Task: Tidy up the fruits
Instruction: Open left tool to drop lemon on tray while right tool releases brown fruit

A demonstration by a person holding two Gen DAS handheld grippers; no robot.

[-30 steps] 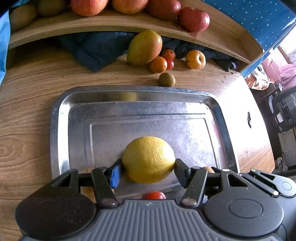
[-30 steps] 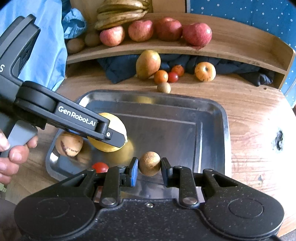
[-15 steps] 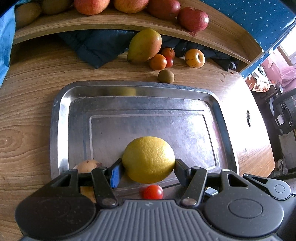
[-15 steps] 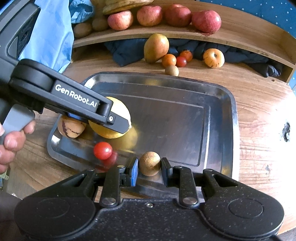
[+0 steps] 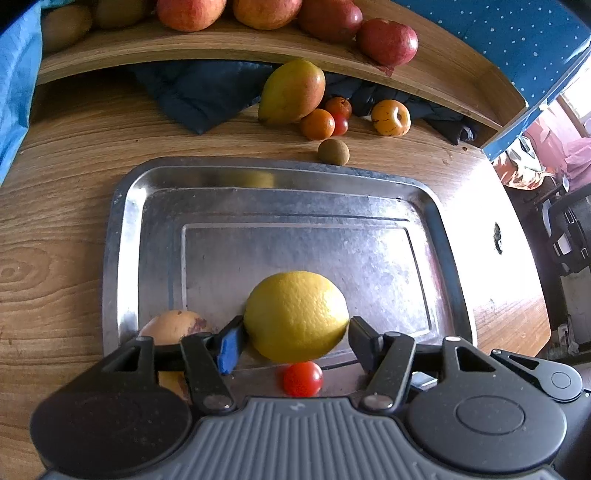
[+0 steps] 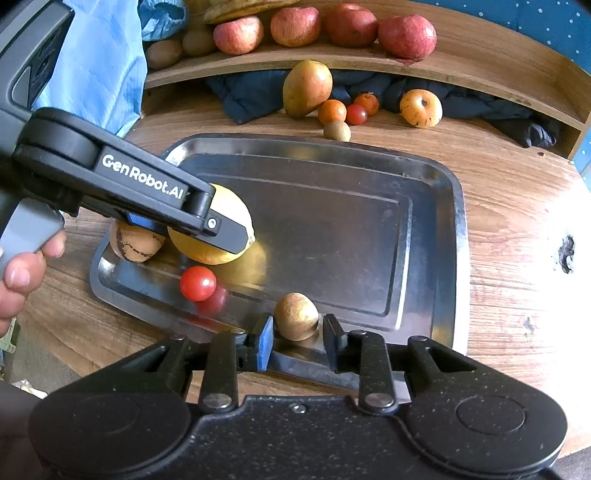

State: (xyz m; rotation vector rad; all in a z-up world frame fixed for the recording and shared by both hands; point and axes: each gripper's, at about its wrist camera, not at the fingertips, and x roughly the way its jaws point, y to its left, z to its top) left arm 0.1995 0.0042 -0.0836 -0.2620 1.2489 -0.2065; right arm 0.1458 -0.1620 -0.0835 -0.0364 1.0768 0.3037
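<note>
My left gripper (image 5: 295, 332) has its jaws clamped on the lemon (image 5: 296, 315), holding it over the near left part of the tray (image 5: 122, 236). My right gripper (image 6: 298, 334) has its jaws apart on either side of a small brown fruit (image 6: 296, 315), which sits at the tray's near rim; there is a gap at the right jaw, and I cannot tell whether the left one touches. A cherry tomato (image 6: 198, 283) lies on the tray just beside the lemon, and a tan speckled fruit (image 6: 135, 242) rests in the near left corner. Beyond the tray, on the wooden surface (image 6: 517, 206), a mango (image 6: 306, 88), small oranges, a tomato and a kiwi (image 6: 337, 130) cluster together. Apples (image 6: 406, 36) line the shelf (image 6: 480, 66) behind.
</note>
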